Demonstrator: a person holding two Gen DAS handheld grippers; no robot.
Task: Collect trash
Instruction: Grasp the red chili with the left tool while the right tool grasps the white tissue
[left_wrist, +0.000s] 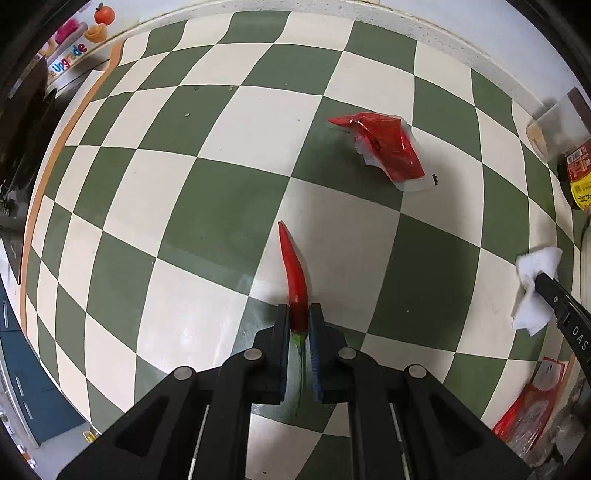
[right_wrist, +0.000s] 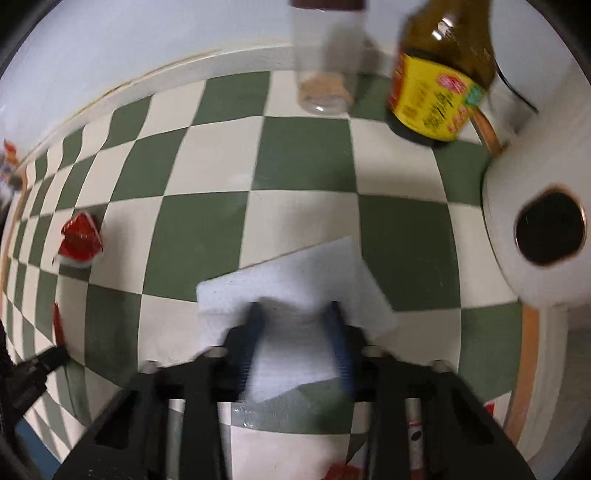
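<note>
On the green-and-cream checked cloth (left_wrist: 207, 206), the left gripper (left_wrist: 299, 314) is clamped on the stem end of a red chilli (left_wrist: 293, 273), whose tip points away from the claw. The right gripper (right_wrist: 293, 314) straddles a white tissue (right_wrist: 295, 280) lying between its fingers; that view is blurred, so the pads seem to press on it. A red wrapper (left_wrist: 384, 147) lies apart, beyond the chilli.

Checkered table (left_wrist: 207, 206) centre open; red wrapper (left_wrist: 384, 147) mid-surface; jar (right_wrist: 325, 74), sauce bottle (right_wrist: 439, 85), white appliance (right_wrist: 517, 240) crowd far-right edge.
</note>
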